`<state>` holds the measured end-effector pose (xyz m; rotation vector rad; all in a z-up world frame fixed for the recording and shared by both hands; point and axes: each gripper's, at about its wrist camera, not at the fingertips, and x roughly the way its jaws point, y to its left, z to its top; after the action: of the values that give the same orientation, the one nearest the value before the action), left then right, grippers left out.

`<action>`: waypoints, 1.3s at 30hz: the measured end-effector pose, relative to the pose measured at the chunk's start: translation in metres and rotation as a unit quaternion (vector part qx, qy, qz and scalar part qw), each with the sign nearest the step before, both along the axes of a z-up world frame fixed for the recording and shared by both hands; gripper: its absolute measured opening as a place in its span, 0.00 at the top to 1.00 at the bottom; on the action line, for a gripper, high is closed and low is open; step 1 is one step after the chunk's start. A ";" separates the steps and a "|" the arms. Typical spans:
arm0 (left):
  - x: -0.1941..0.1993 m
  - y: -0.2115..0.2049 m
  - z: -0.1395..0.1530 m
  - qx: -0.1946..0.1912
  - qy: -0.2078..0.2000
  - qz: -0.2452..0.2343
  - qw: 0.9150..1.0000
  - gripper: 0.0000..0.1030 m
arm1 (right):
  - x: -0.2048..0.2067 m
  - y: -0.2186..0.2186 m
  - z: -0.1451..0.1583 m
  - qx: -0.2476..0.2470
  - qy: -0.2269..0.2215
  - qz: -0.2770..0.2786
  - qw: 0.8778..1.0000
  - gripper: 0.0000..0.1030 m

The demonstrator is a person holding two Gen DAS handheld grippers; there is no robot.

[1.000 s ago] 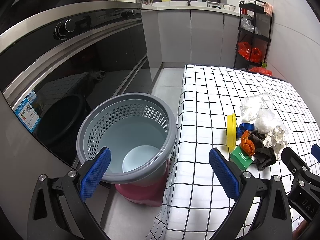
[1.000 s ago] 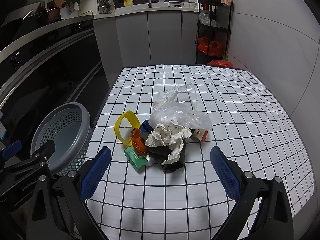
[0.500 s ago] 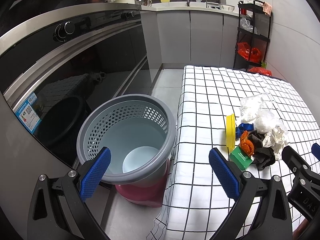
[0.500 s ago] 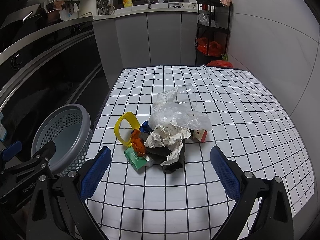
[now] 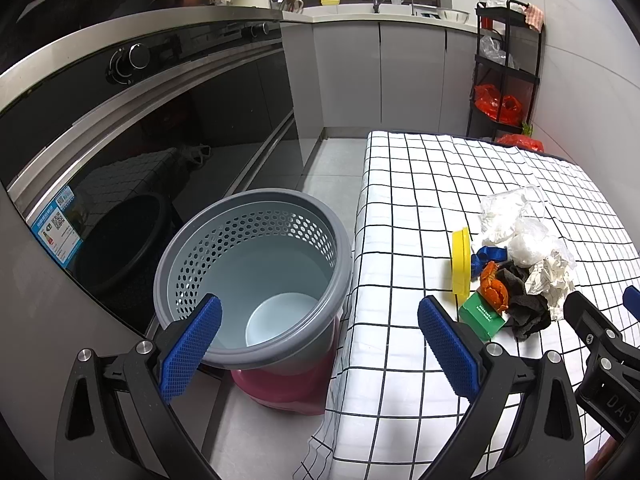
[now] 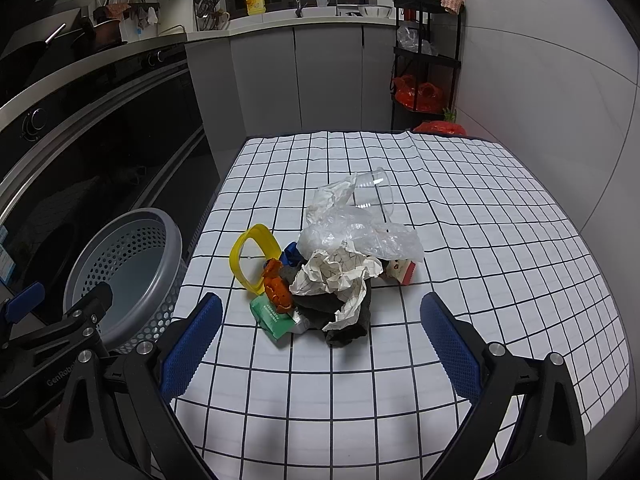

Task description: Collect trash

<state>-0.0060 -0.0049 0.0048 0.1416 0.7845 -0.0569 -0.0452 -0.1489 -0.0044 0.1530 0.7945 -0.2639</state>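
Note:
A heap of trash lies mid-table on the checked cloth (image 6: 480,280): crumpled white paper (image 6: 340,272), a clear plastic bag (image 6: 360,236), a clear cup (image 6: 376,188), a yellow lid (image 6: 254,256), orange peel (image 6: 278,288), a green packet (image 6: 272,316) and a dark rag (image 6: 340,320). The same heap shows in the left wrist view, with the yellow lid (image 5: 461,260) and green packet (image 5: 482,314). A grey perforated bin (image 5: 256,276) stands on the floor left of the table, empty inside. My left gripper (image 5: 318,344) is open above the bin's near rim. My right gripper (image 6: 320,344) is open just short of the heap.
A dark oven front and stove (image 5: 132,92) run along the left. A black shelf rack (image 6: 428,56) with red bags stands at the far end beside the white wall. The bin rests on a pink base (image 5: 288,388). Grey cabinets (image 6: 332,76) close off the back.
Almost nothing differs. Both grippers stay open and hold their places, with only a slight drift of the views.

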 end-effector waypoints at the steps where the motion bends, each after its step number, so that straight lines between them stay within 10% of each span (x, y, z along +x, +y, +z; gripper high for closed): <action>1: 0.000 0.000 0.000 0.000 0.000 0.000 1.000 0.06 | 0.000 0.000 0.000 0.000 0.000 0.000 1.000 0.08; 39: 0.001 0.000 -0.002 -0.005 0.002 0.001 1.000 0.06 | -0.003 -0.007 -0.008 0.023 0.000 0.010 1.000 0.08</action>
<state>-0.0051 -0.0051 0.0029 0.1316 0.7888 -0.0592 -0.0485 -0.1561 -0.0126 0.1876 0.8017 -0.2268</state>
